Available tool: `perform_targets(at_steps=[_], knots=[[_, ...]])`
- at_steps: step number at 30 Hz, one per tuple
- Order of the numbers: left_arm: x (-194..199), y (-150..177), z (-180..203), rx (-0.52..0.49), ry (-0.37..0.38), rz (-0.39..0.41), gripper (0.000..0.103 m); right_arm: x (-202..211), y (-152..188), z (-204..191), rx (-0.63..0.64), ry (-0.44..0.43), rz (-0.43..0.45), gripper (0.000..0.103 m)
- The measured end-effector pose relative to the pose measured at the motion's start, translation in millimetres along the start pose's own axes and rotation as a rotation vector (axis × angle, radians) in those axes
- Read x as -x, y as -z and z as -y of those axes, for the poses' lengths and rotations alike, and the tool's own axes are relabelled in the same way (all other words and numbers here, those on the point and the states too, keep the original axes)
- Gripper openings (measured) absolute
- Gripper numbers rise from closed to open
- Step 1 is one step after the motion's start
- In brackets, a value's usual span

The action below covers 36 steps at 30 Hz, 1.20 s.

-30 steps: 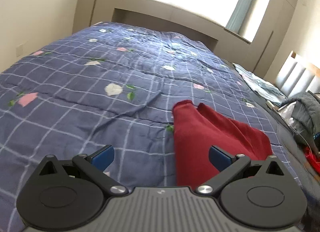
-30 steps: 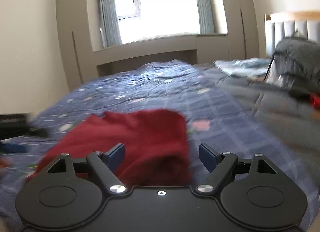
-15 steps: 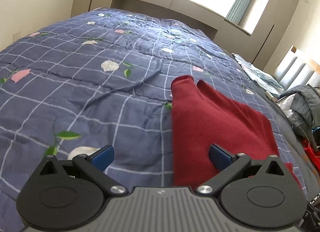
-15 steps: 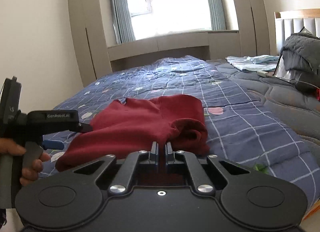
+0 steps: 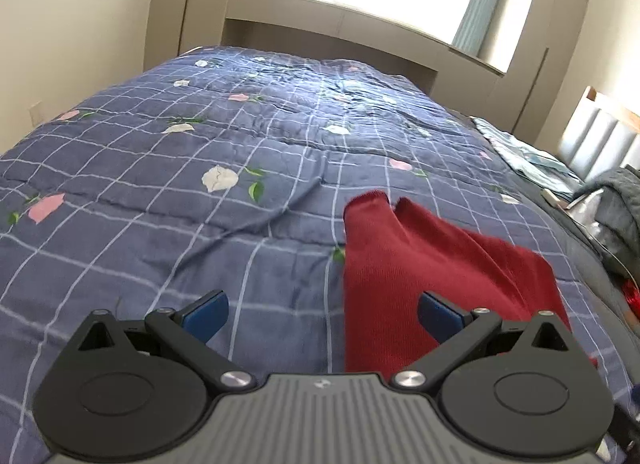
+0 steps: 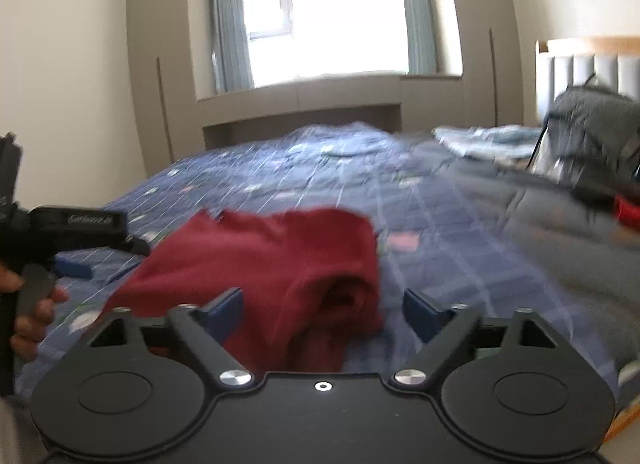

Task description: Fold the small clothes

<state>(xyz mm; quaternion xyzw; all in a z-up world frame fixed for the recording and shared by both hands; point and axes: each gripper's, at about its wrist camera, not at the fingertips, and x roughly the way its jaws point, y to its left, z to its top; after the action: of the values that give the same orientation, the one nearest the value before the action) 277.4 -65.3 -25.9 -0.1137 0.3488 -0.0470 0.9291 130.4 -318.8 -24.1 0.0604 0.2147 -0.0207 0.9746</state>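
The right gripper [image 6: 323,314], clamped together half a second ago, is opening with its blue pads apart and nothing pinched, just short of the dark red knitted garment [image 6: 272,264] lying part-folded on the blue checked floral quilt [image 5: 168,191]. That release suggests one fold is laid down; the left gripper [image 5: 322,314] hovers spread wide at the garment's edge, gripping nothing.

Dark red garment [image 5: 404,264]; navy quilt [image 5: 160,183] with white grid, pink-white flowers; blue pads [image 5: 206,314], black gripper [image 5: 322,314].
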Motion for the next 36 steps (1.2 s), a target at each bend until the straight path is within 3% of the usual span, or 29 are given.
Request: perform_targets(at_steps=[1,7,10,13,22,26,29,31,34,36], knots=[[-6.2,-2.5,2.4,0.0,-0.006,-0.004,0.103,-10.9,-5.7,0.6,0.01,0.012,0.013,0.103],[-37.0,4.9,9.7,-0.026,-0.035,-0.047,0.103,-93.4,-28.4,4.1,0.064,0.07,-0.062,0.102],[-41.9,12.4,8.3,-0.026,-0.03,-0.042,0.103,-117.3,-20.6,6.7,0.088,0.131,-0.13,0.1],[-45.0,19.6,8.6,-0.048,-0.021,-0.021,0.103,-126.7,-0.6,14.3,0.047,0.121,-0.157,0.1],[-42.0,31.0,12.8,-0.062,-0.041,0.043,0.103,-127.5,8.7,19.2,0.005,0.124,-0.126,0.102],[-34.6,27.4,5.9,-0.006,-0.013,0.033,0.102,-124.2,9.8,21.6,-0.008,0.114,-0.109,0.102],[-20.4,25.3,-1.7,0.073,0.009,0.006,0.102,-109.3,13.4,27.4,-0.046,0.069,-0.047,0.102],[-8.8,29.0,-5.6,0.093,0.041,0.007,0.103,-93.4,17.3,32.4,-0.085,-0.017,0.012,0.102],[1.5,36.4,-3.2,0.03,0.087,-0.023,0.102,-74.5,32.4,31.6,-0.147,-0.088,0.021,0.102],[7.3,44.6,-1.8,-0.004,0.087,-0.026,0.102,-68.6,38.0,23.3,-0.114,-0.059,0.006,0.102]])
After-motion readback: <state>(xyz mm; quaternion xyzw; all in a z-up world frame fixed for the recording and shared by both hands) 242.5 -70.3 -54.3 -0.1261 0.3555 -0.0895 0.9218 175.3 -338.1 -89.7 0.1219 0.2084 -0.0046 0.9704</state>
